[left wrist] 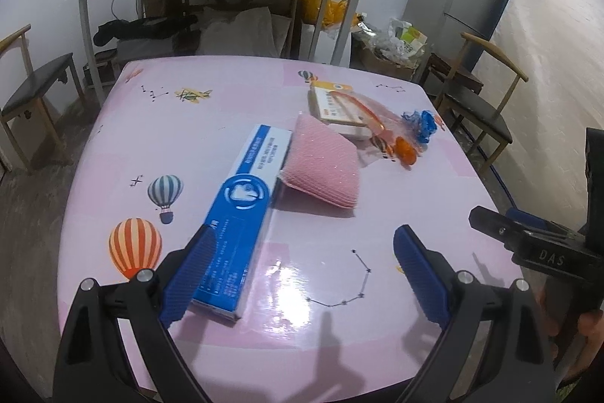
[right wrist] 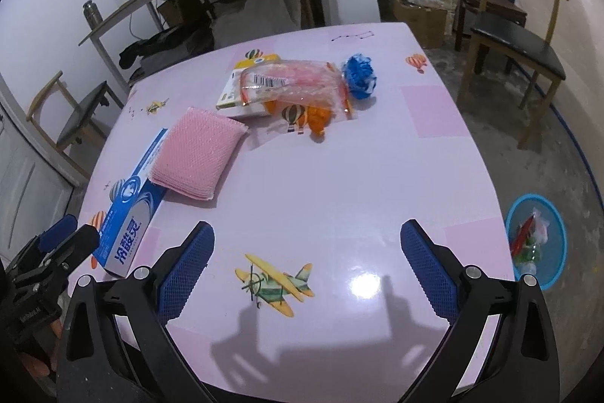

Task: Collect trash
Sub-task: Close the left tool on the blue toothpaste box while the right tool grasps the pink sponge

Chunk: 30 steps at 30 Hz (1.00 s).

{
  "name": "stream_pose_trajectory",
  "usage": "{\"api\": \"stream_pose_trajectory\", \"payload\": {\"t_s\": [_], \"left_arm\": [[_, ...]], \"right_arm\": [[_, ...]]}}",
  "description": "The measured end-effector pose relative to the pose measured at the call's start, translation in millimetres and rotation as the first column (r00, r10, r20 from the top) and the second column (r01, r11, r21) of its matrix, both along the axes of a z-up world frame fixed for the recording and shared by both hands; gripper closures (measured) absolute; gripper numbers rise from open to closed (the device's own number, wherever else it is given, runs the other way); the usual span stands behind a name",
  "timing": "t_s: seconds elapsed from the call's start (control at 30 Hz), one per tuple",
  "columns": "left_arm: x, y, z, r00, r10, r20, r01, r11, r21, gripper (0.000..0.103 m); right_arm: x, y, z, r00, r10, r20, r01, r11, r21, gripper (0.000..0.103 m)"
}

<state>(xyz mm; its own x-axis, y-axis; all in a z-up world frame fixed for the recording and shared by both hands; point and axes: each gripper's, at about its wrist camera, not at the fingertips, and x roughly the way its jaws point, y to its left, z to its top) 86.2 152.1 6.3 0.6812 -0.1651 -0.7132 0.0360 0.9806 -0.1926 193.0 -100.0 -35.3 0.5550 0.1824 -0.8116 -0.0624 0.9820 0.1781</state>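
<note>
Resting on the table (right wrist: pixel 339 176), the blue box (left wrist: pixel 241 214) is overlapped by the pink sponge (left wrist: pixel 321 165); both the left gripper (left wrist: pixel 302 270) and the right gripper (right wrist: pixel 305 267) are held released, grasping nothing.

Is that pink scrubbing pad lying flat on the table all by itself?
No. The pink scrubbing pad leans with one edge propped on the blue and white box, so it sits tilted and touches the box.

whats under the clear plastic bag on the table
The clear plastic bag partly covers a yellow-and-white flat box; orange crumpled pieces show through it. The box's far end is hidden.
</note>
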Motion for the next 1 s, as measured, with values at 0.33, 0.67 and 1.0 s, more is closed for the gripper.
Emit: {"api": "stream_pose_trajectory", "payload": {"t_s": [0.33,0.67,1.0], "left_arm": [[-2,27,-11,0.999,-0.040,0.007,0.040,0.999,-0.025,0.010],[18,41,-27,0.998,-0.043,-0.045,0.042,0.999,-0.007,0.010],[27,39,-44,0.996,-0.027,-0.085,0.028,0.999,0.018,0.020]], "right_arm": [[19,-13,-11,0.999,0.033,-0.020,-0.033,0.999,0.007,0.008],[43,7,-6,0.990,0.140,-0.029,-0.136,0.983,0.127,0.008],[96,72,-15,0.971,0.189,-0.146,-0.139,0.944,0.298,0.008]]}}
